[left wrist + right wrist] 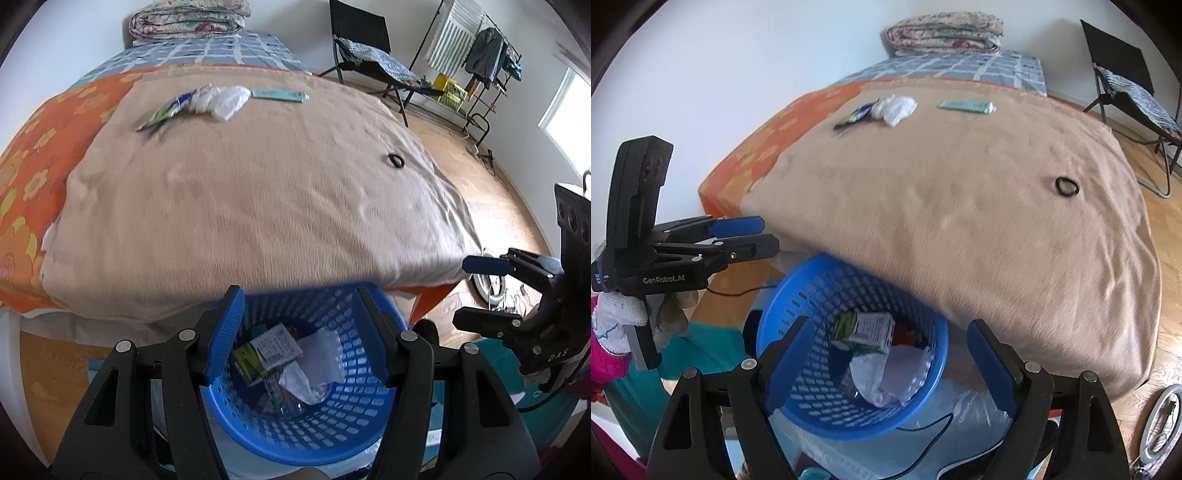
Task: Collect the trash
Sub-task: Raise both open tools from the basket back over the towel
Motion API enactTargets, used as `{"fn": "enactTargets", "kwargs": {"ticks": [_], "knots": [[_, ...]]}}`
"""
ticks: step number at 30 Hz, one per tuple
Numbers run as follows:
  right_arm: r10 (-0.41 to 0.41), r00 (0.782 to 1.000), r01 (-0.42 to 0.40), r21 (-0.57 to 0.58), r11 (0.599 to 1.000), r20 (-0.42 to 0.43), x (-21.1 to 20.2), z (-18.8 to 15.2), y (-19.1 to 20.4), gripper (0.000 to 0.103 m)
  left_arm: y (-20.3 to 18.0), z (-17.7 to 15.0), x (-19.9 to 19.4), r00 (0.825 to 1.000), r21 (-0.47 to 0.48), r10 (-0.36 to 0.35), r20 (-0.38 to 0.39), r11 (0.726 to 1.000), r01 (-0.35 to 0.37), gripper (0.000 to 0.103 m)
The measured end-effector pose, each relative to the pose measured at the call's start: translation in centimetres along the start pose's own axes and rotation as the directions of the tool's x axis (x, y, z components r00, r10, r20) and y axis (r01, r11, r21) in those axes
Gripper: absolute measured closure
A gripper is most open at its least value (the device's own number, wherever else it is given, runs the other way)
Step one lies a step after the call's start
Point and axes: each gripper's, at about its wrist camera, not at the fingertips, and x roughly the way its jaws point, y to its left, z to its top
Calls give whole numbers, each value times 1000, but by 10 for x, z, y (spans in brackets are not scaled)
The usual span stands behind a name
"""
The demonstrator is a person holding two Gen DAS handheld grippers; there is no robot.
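We see a blue perforated basket point(332, 424) on the floor at the foot of the bed point(258, 206), already holding a small white-and-green carton point(870, 326), crumpled white plastic point(882, 384) and other scraps. Our left hand-held gripper point(299, 332) hangs above its rim, jaws apart and empty. Our right hand-held gripper point(882, 365) hangs over the basket too, jaws spread wide with nothing between them. More trash lies at the far end of the beige blanket point(960, 221): a green wrapper point(162, 112), a white plastic wad point(225, 99) touching it, and a teal tube point(280, 96) just beside. A black ring point(1066, 187) sits apart. Only the left view shows the clothes rack point(480, 55); only the right shows a gloved hand point(617, 314).
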Motion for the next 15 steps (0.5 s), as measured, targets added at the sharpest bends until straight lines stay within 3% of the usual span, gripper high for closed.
{"fn": "enactTargets", "kwargs": {"ticks": [6,9,15], "knots": [[-29,998,29,-8,1000,48,-11,18,-6,15,6,29,-2,1000,1,9,25,1000,-9,41],[-56,995,57,-11,998,79,-18,27,-12,8,13,43,-2,999,-22,14,38,1000,-13,41],[-63,990,57,50,997,123,-30,48,-39,5,24,68,1,998,-13,41,58,999,-40,41]]}}
